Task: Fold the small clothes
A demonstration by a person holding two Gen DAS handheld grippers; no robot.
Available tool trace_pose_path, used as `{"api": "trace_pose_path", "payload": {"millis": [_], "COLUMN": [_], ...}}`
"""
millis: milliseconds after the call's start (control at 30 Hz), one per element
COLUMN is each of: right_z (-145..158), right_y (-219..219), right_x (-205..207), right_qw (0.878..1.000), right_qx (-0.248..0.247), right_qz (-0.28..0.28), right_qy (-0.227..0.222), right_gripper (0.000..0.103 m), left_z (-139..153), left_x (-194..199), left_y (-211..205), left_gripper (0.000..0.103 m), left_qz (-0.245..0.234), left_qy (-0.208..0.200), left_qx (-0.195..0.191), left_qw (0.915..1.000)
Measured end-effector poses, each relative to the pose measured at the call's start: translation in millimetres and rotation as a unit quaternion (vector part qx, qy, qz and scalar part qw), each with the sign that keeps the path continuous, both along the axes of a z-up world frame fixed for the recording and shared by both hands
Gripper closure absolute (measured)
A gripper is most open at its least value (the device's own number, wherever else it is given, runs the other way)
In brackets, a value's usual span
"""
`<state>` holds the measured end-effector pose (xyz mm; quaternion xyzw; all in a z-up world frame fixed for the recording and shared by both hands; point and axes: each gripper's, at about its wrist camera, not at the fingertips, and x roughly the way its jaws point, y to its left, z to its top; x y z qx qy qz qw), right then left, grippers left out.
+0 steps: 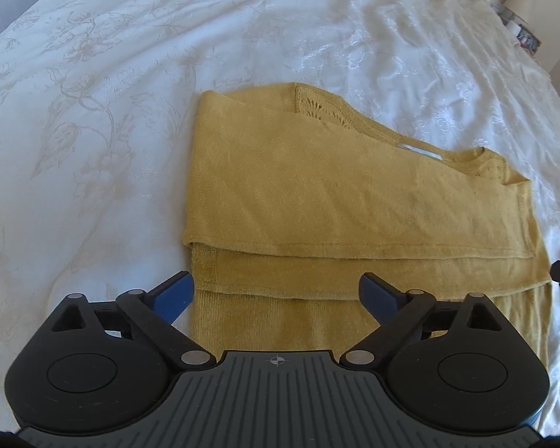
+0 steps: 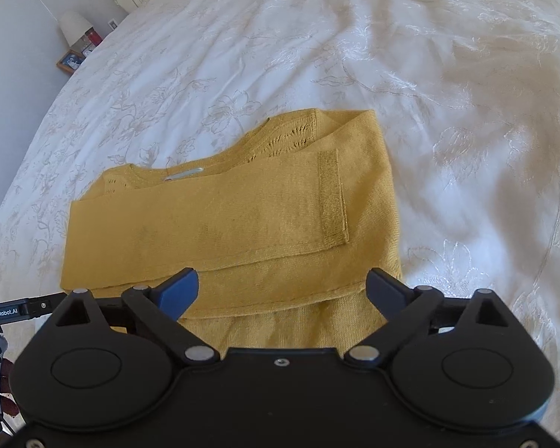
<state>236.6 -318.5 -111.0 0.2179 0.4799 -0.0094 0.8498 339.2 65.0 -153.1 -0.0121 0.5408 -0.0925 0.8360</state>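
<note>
I see the mustard-yellow knitted sweater (image 1: 317, 201), sleeves folded across its body, lying flat on the white floral-embroidered bedspread (image 1: 93, 112), with my left gripper (image 1: 276, 295) and right gripper (image 2: 282, 291) both spread wide above its near hem, pinching nothing.

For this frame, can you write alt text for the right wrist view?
A mustard sweater lies partly folded on a white bedspread, one sleeve laid across it. The right gripper hangs open above its near edge, holding nothing.
</note>
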Motion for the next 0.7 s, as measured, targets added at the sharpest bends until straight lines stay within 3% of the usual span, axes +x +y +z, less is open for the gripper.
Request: {"api": "trace_pose_path", "payload": {"millis": [700], "right_z": [11], "right_y": [45], "right_x": [-79], "right_qw": [0.999], "right_qx": [-0.011], "right_qz": [-0.031], "right_qy": [0.011], "right_gripper": [0.0], "left_z": [8], "left_x": [-69], "left_y": [38], "left_gripper": [0.0], "left_qz": [-0.005], "left_qy": [0.008], "left_qx": [-0.017], "left_qw": [0.9998]}}
